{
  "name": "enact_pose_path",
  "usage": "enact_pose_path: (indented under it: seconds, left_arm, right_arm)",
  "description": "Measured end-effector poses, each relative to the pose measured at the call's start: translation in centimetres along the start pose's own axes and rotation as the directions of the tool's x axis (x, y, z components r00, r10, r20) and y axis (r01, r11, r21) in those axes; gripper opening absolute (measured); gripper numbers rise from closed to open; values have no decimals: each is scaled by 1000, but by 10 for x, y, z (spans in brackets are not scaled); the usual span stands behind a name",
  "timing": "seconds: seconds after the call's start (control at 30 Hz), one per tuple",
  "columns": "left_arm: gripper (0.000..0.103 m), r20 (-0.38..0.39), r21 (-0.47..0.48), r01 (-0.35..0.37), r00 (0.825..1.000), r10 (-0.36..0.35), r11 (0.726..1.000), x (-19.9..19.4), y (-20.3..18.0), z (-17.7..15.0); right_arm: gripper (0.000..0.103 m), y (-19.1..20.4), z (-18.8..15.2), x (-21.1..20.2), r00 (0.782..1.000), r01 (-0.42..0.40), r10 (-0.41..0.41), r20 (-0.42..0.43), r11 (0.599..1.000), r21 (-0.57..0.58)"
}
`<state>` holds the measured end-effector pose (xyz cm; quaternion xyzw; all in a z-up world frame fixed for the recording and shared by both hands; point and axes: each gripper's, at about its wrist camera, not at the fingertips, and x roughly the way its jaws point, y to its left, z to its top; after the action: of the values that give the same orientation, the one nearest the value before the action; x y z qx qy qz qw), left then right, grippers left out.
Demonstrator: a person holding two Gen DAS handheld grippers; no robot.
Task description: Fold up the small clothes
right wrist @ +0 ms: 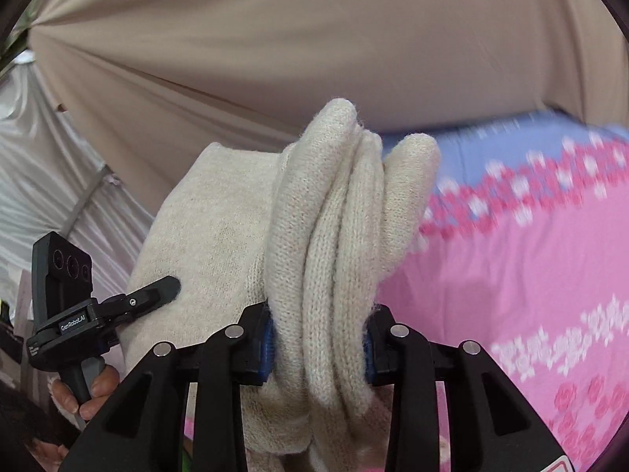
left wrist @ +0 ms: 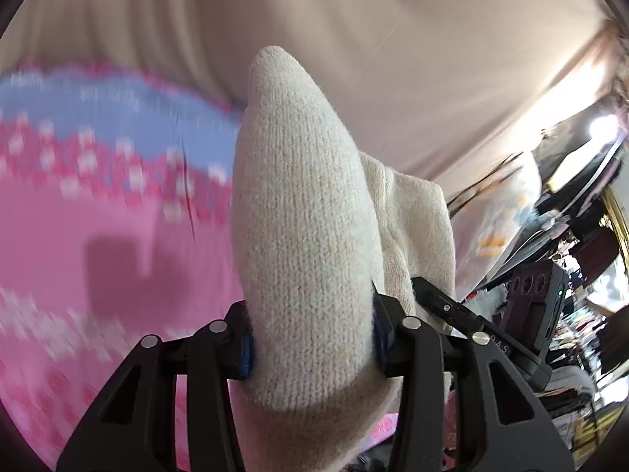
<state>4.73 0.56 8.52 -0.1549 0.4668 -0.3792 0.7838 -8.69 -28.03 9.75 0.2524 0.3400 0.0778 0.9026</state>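
Cream knitted garment (left wrist: 306,236) hangs bunched between both grippers, lifted clear above the bed's pink floral sheet (left wrist: 78,244). The left gripper (left wrist: 312,348) has its fingers (left wrist: 245,348) pressed into a thick rounded fold of the knit, blue pads squeezing it from both sides. The right gripper (right wrist: 318,348) clamps several stacked folds of the same garment (right wrist: 334,236), its fingers (right wrist: 267,348) narrowed onto the wad so the ridges stand up between them. More of the cream knit spreads off to the left in the right wrist view, toward the other gripper (right wrist: 157,295), whose handle a hand (right wrist: 90,393) grips near the lower left edge. A blue band (right wrist: 491,145) with pink and white flowers crosses the sheet at the far side. Beyond it hangs a beige draped cloth (right wrist: 314,39). The sheet looks blurred in both views. Cluttered dark things (left wrist: 582,236) sit far right in the left wrist view.
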Motion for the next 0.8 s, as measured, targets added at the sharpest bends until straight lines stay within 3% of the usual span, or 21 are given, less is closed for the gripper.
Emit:
enact_pose_path:
  seconds: [0.23, 0.4, 0.5, 0.57, 0.6, 0.63, 0.67, 0.7, 0.73, 0.77, 0.8]
  left_arm:
    - [43, 155, 92, -12, 988, -2, 996, -83, 16, 54]
    - [44, 151, 60, -62, 987, 53, 996, -102, 75, 74]
    - [48, 87, 9, -109, 990, 108, 994, -77, 132, 77]
    - [63, 47, -40, -172, 984, 174, 984, -47, 182, 67]
    - [73, 35, -61, -222, 974, 224, 973, -31, 209, 60]
    - [72, 26, -85, -276, 960, 279, 957, -21, 229, 53]
    - [70, -9, -122, -355, 934, 357, 927, -8, 256, 43]
    - [58, -85, -182, -433, 902, 424, 883, 2, 287, 27]
    - [56, -105, -213, -430, 903, 416, 878, 1, 298, 18]
    - [56, -94, -246, -400, 916, 389, 883, -5, 305, 9]
    - [56, -59, -260, -393, 918, 391, 882, -18, 303, 0]
  right_arm:
    - [34, 88, 39, 20, 991, -103, 113, 70, 986, -131]
    - [34, 124, 36, 88, 992, -118, 122, 19, 983, -144]
    - [43, 118, 10, 159, 993, -103, 96, -74, 989, -102]
    - [49, 98, -17, 216, 990, -44, 30, -138, 995, -95]
    - [49, 80, -36, 248, 980, 37, -54, -190, 995, -89]
    - [48, 65, -55, 271, 956, 131, -149, -253, 987, -89]
    - [42, 54, -69, 282, 928, 197, -211, -307, 978, -75]
    - [26, 49, -79, 279, 925, 201, -205, -320, 979, -45]
    - [26, 52, -84, 266, 938, 182, -184, -292, 983, -34]
    - [26, 61, -84, 254, 947, 176, -183, -263, 983, -49]
    - [26, 72, -82, 245, 953, 168, -179, -244, 984, -64]
